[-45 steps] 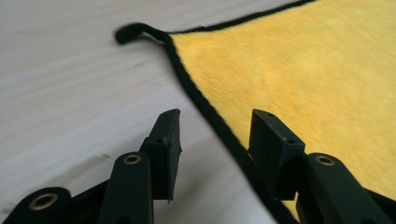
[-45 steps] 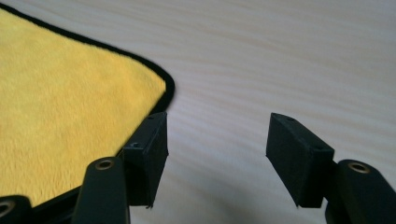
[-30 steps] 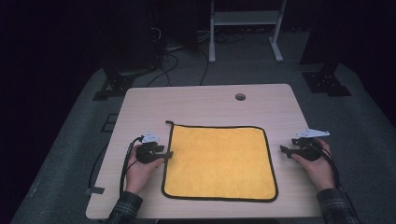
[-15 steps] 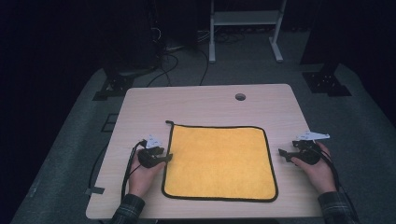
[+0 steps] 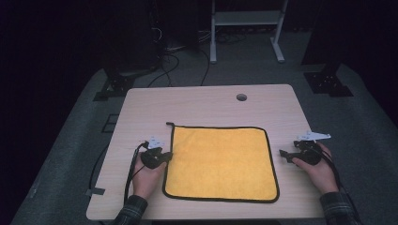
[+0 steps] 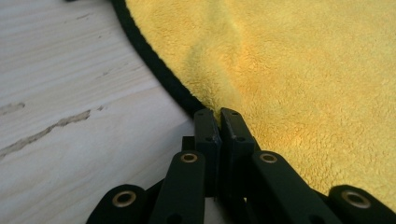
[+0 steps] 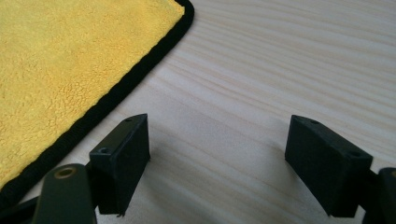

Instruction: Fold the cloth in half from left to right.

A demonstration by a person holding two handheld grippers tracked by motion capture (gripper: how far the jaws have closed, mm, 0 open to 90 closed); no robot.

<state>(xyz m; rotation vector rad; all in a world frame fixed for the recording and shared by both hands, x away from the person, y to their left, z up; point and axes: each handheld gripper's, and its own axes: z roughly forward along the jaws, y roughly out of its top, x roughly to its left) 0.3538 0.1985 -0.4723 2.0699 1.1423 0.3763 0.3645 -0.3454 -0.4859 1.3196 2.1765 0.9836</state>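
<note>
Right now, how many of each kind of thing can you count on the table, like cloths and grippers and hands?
Yellow cloth: 1
Grippers: 2, the left gripper with its jaws shut on the cloth's edge, and the right gripper with its jaws open beside the cloth
Hands: 2, the left hand and the right hand
Total: 5

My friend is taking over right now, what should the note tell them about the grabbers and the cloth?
Left gripper: jaws just closed, shut on the left black-trimmed edge of the square yellow fuzzy cloth.
Right gripper: jaws have just been opening, nothing between them, over bare light wooden table just right of the cloth.
Cloth lies flat, unfolded.
Done: left edge pinched.
Left: probably grip the right edge too, then lift or fold.
</note>
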